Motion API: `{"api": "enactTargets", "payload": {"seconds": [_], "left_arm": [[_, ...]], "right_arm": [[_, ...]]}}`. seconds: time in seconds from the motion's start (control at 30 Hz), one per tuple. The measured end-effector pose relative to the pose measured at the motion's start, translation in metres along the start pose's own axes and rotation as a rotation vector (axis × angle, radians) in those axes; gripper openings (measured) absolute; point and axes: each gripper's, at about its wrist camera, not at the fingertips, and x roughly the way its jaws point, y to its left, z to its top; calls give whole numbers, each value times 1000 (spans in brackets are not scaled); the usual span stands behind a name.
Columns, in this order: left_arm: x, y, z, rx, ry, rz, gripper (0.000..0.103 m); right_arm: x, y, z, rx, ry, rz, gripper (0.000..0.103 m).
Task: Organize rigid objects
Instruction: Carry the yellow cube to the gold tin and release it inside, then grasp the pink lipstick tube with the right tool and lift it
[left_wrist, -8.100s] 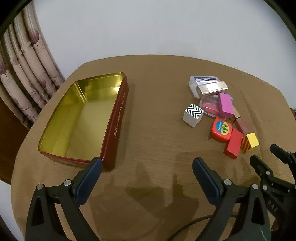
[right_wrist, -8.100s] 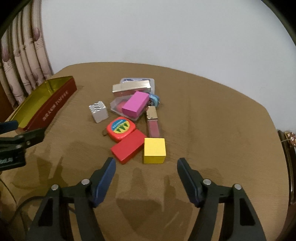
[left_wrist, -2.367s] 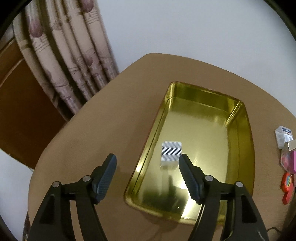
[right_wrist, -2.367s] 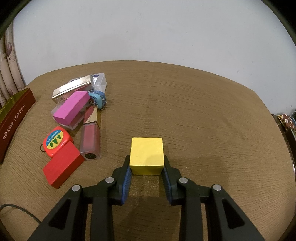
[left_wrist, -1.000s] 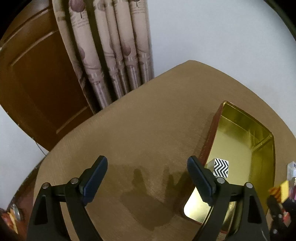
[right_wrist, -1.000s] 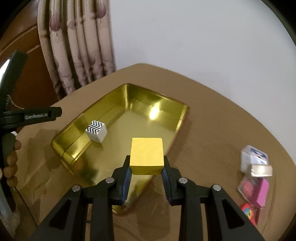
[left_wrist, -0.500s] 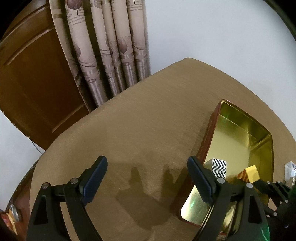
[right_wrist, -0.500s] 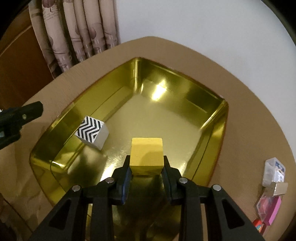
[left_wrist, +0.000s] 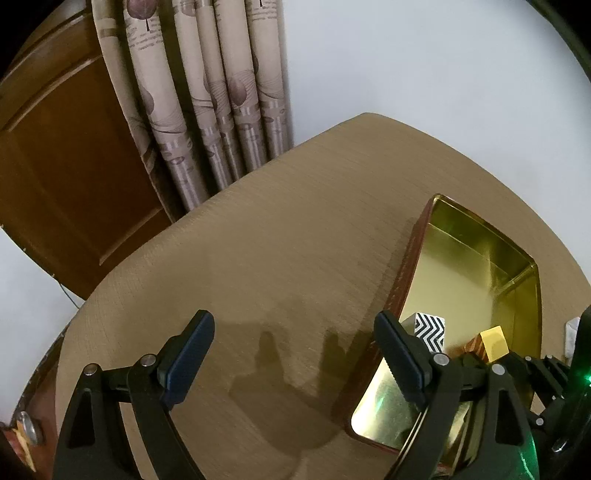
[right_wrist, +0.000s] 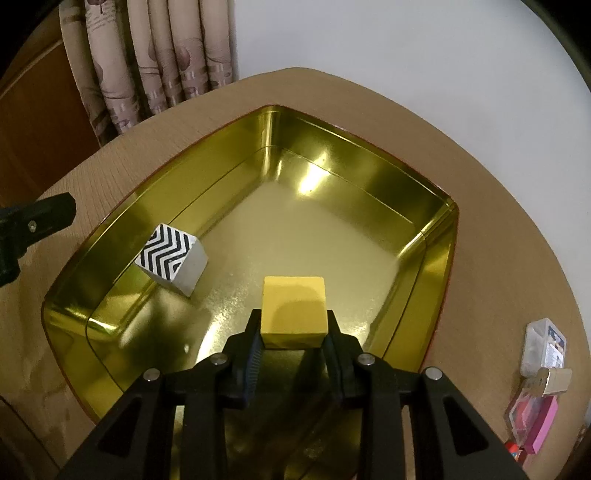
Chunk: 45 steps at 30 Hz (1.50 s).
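My right gripper (right_wrist: 293, 332) is shut on a yellow cube (right_wrist: 293, 310) and holds it low inside the gold tin (right_wrist: 373, 173), near its front middle. A zigzag black-and-white cube (right_wrist: 171, 260) rests in the tin against its left wall. In the left wrist view the tin (left_wrist: 476, 236) lies at the right, with the zigzag cube (left_wrist: 428, 330) and the yellow cube (left_wrist: 493, 343) in it. My left gripper (left_wrist: 295, 354) is open and empty over bare table, left of the tin.
Loose items lie on the table right of the tin: a clear plastic box (right_wrist: 545, 345), a silver bar (right_wrist: 557, 380) and a pink block (right_wrist: 539, 424). Curtains (left_wrist: 207, 92) and a wooden door (left_wrist: 62, 177) stand beyond the table's far left edge.
My right gripper has lowered the yellow cube deeper into the tin, closer to its floor. My left gripper has barely moved.
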Motion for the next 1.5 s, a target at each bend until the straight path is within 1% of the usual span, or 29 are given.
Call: {"api": "enactTargets", "payload": {"seconds": [0.1,0.17,0.23,0.4,0.5,0.63,0.73,0.9,1.07,1.27,1.33,1.43,1.5], "left_arm": [[1,-2,-1,4,1,-1,86],[1,-3,-1,7,0,-4,86],[0,-2,-2,11,-5,-2,86],[-1,-4,-3,26,-12,-8,86],[-1,-5,-4,38,-16,-6,86],[-2,-6,-6,51,-30,-4,86],[-2,-9,-8,66,-32,0,86],[-6,-17,-11,99,-54,10,86],[-7,-25,-15,121,-60,7,87],[-13,-44,-24,189,-82,-5,87],[-16,-51,-28,212,-90,-4,87],[-24,-55,-31,208,-102,-40,87],[-29,-60,-34,213,-105,-67,87]], "right_arm": [[0,2,1,8,-8,4,36],[-7,-1,-3,5,-18,1,43],[-11,0,-3,4,-30,-5,45],[-32,1,-5,-11,-69,-21,46],[-47,-3,-12,10,-97,-13,46],[-72,-14,-32,47,-137,-2,46],[-87,-29,-52,82,-151,-13,46],[-109,-79,-97,173,-160,-70,46],[-118,-147,-141,313,-143,-137,46],[-112,-205,-178,427,-128,-217,46],[-108,-223,-188,452,-121,-221,46],[-97,-235,-196,453,-106,-235,46],[-90,-244,-201,456,-97,-224,46]]}}
